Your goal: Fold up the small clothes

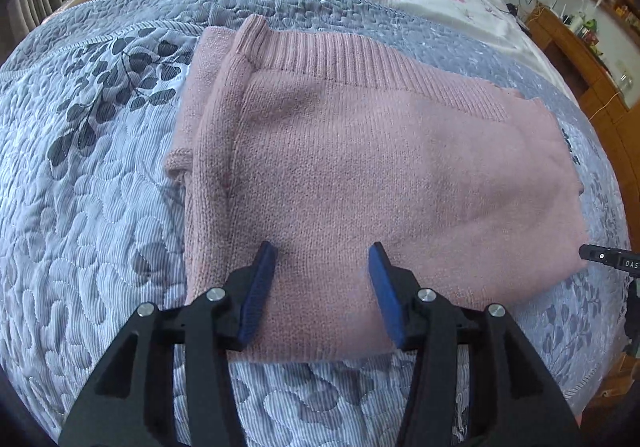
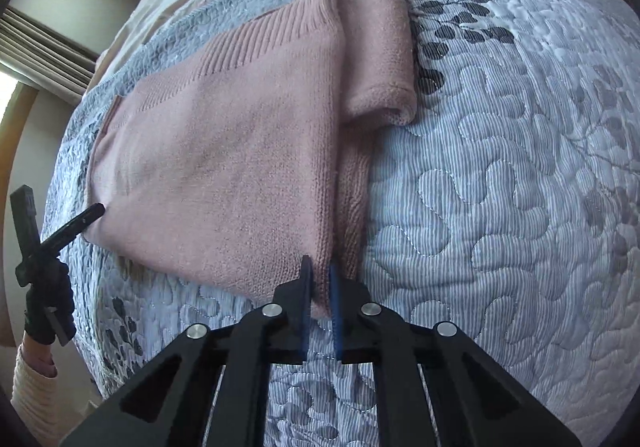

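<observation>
Pink sweater [image 1: 360, 175] mostly folded on the quilt [image 1: 100, 207]; left claw [image 1: 322, 267] wide over it, right claw [image 2: 319, 279] pinching its corner, final fold likely left.

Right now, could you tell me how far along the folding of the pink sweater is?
Partly done. The pink sweater lies flat on the quilt, with one sleeve folded along its side. In hand: the right tongs are shut on the near corner, while the left tongs hover open over the near hem. Left: folding the body over into a compact stack.
</observation>
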`<move>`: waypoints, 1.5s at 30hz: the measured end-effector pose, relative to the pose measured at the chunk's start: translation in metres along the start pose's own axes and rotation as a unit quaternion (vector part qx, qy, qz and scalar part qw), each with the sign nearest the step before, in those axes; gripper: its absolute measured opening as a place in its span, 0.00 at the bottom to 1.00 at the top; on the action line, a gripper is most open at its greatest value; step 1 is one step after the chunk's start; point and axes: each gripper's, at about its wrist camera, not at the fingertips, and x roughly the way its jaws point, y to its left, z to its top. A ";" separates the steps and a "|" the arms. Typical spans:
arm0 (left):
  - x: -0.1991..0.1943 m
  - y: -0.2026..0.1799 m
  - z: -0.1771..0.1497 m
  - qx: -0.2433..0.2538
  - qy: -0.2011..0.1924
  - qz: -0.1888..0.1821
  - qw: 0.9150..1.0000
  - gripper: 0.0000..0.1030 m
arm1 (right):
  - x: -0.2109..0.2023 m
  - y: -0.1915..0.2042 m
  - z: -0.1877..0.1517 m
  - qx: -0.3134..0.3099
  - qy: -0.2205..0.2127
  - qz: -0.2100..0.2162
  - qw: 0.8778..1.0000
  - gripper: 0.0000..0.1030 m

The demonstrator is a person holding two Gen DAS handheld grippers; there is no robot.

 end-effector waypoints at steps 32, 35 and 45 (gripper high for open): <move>0.030 -0.042 0.056 0.010 -0.008 -0.032 0.999 0.55 | 0.022 -0.051 0.087 0.093 -0.054 0.150 0.983 0.58; 0.033 -0.041 0.057 0.008 -0.008 -0.036 0.999 0.56 | 0.031 -0.044 0.092 0.088 -0.051 0.161 0.982 0.35; 0.035 -0.037 0.055 0.006 -0.009 -0.044 0.999 0.56 | 0.038 -0.057 0.084 0.112 -0.059 0.170 0.977 0.26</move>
